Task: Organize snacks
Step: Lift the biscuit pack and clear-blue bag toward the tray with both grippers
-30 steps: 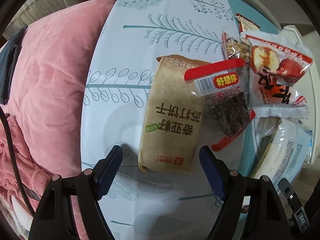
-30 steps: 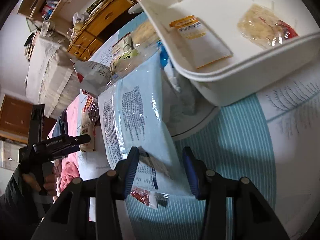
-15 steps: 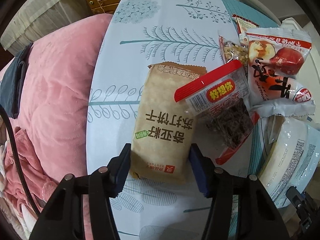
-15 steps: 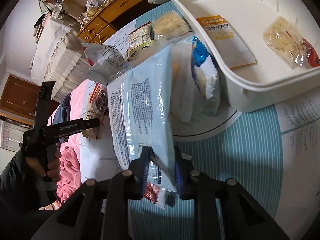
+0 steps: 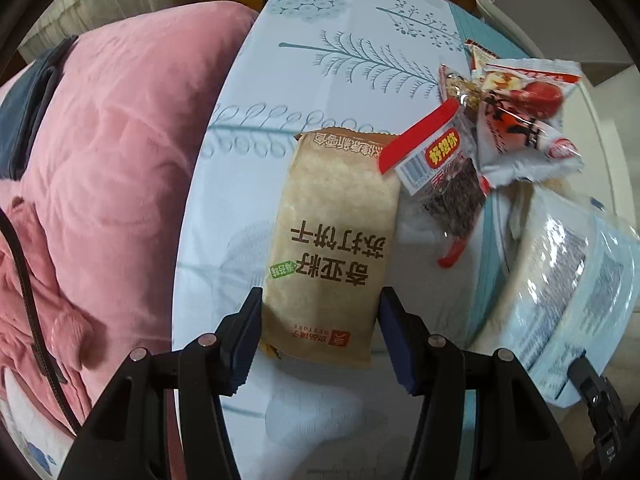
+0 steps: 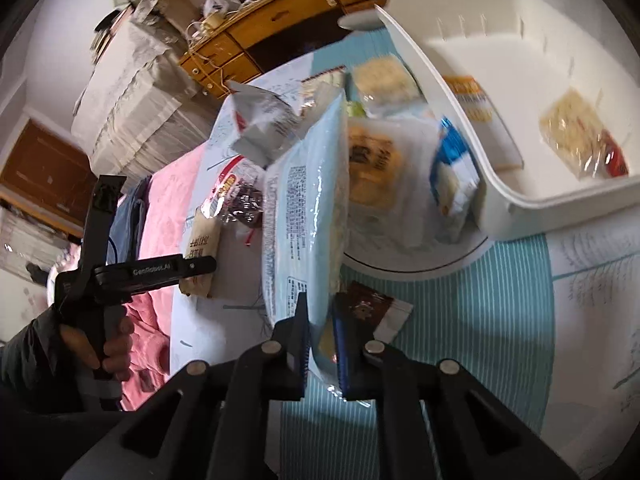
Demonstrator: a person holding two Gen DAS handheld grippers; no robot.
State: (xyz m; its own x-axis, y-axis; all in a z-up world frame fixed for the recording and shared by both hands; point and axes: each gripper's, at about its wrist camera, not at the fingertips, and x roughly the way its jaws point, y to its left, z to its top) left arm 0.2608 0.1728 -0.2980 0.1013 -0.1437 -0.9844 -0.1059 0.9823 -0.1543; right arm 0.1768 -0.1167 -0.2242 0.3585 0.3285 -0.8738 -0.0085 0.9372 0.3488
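My left gripper (image 5: 320,332) points down at the tree-patterned tablecloth (image 5: 340,40) and is shut on the near end of a brown cracker packet (image 5: 336,232), one pad on each side. That packet (image 6: 202,240) also shows in the right wrist view, under the left gripper (image 6: 200,266) in a person's hand. My right gripper (image 6: 320,312) has its jaws closing tight on the lower edge of a large light-blue bag (image 6: 304,200), which stands on edge above the table. The same bag (image 5: 568,280) fills the right of the left wrist view.
A white basket (image 6: 560,200) at right holds an orange-and-white packet (image 6: 476,108) and a clear packet (image 6: 580,136). A red-topped packet (image 5: 440,176) and a red-and-white packet (image 5: 520,120) lie beyond the crackers. A pink quilt (image 5: 100,160) borders the table. A brown sachet (image 6: 372,308) lies beside my right fingers.
The left jaws closed in onto the brown packet. The right jaws pinched the blue bag's edge and raised it, tipping the bag up on edge and uncovering a brown sachet.
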